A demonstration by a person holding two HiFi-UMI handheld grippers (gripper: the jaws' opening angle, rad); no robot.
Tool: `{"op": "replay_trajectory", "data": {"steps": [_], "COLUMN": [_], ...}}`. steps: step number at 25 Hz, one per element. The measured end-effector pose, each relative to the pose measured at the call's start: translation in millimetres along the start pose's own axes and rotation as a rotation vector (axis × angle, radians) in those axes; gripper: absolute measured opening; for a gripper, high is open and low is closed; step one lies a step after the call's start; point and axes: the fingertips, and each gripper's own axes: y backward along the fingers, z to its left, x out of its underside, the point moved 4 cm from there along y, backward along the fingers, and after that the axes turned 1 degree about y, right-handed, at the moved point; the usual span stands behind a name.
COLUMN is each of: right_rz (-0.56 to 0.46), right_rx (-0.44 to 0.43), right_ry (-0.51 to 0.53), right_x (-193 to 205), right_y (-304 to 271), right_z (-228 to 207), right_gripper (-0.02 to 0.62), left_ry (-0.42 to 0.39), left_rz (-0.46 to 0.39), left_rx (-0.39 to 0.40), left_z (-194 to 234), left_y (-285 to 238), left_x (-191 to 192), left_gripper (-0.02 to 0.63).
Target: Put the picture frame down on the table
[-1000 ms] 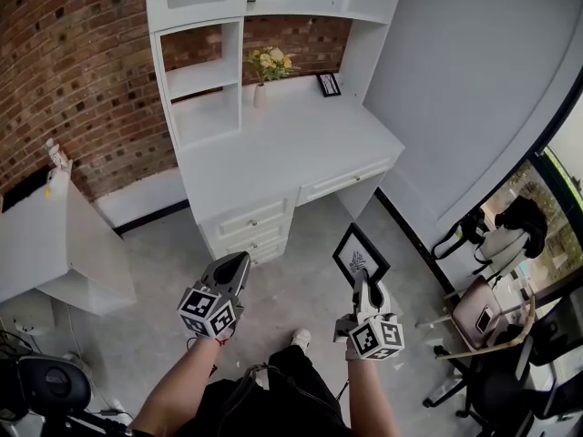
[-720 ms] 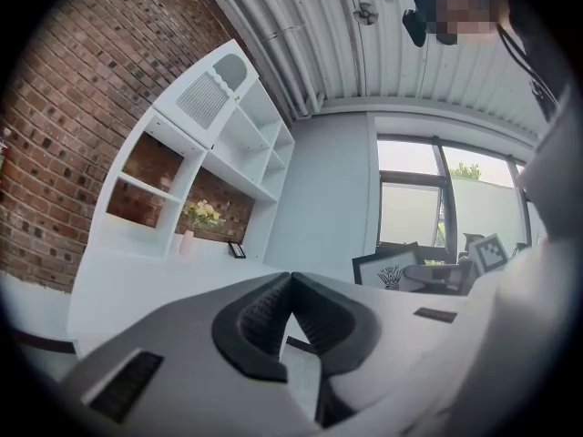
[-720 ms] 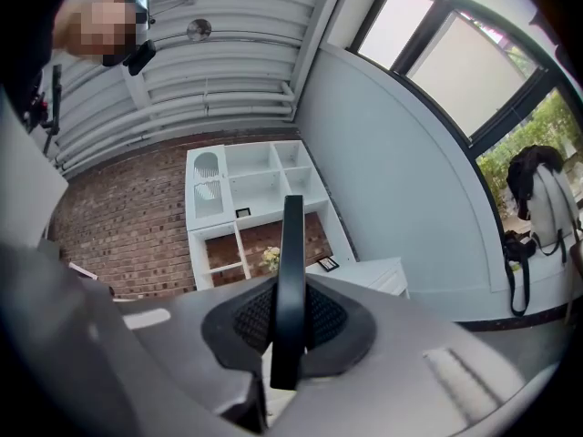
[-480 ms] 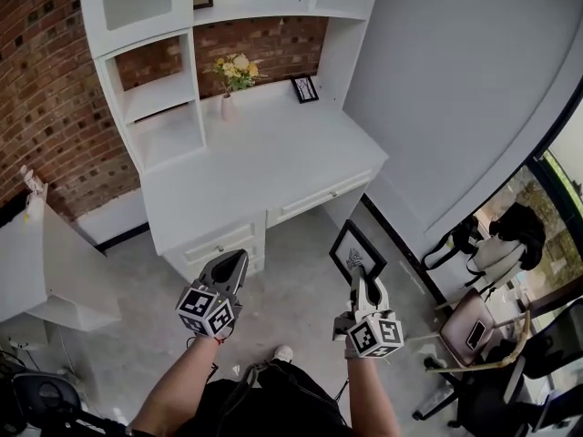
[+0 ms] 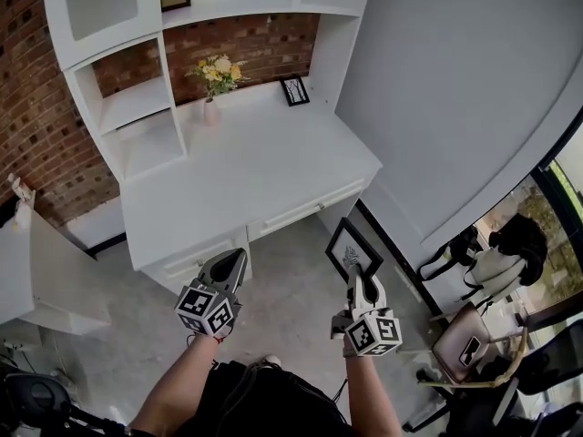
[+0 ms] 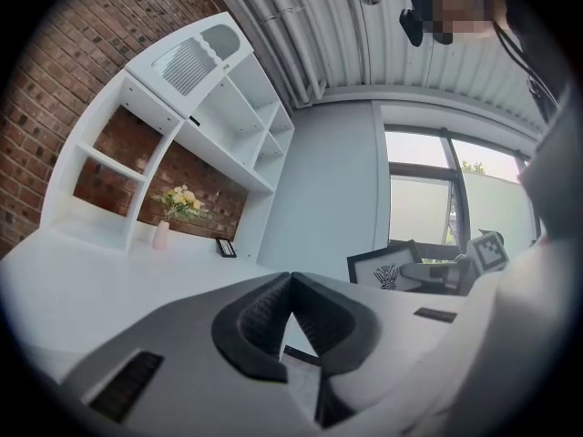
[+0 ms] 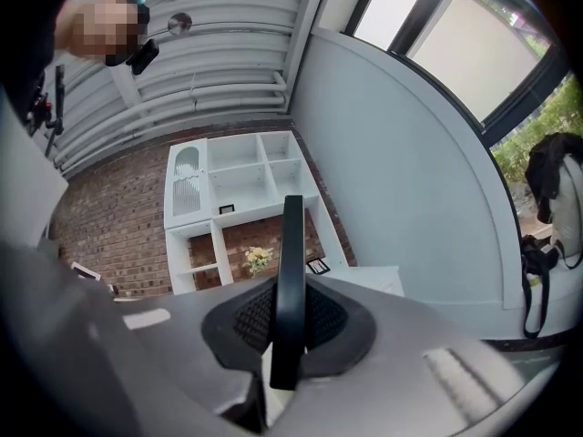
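A black picture frame [image 5: 352, 250] with a white mat and a dark leaf print hangs in the air, my right gripper [image 5: 357, 278] shut on its lower edge. In the right gripper view the frame [image 7: 291, 271] stands edge-on between the jaws. From the left gripper view the frame [image 6: 385, 268] shows at the right. My left gripper [image 5: 233, 264] is shut with nothing in it, level with the right one, to its left. Ahead stands the white desk [image 5: 273, 167], its top mostly bare.
A vase of yellow flowers [image 5: 214, 80] and a small framed picture [image 5: 294, 90] stand at the back of the desk. White shelves [image 5: 127, 98] rise over its left part. A grey wall [image 5: 465, 89] is to the right, chairs [image 5: 474, 335] lower right.
The view has shifted toward the desk, which now lies closer and lower in the head view. Both grippers keep their places, the right still holding the frame.
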Motion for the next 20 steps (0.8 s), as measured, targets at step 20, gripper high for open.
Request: {"op": "replay_trajectory", "data": {"steps": [20], "right_rz": [0.064], "right_rx": [-0.077], "right_ry": [0.013], "right_x": [6], "right_y": [-88], "right_z": [-50], "right_gripper": [0.023], "left_ry": [0.001], "left_rz": [0.005], "left_rx": [-0.039], "left_z": [22], "left_y": [-93], "left_x": [15], "left_gripper": [-0.008]}}
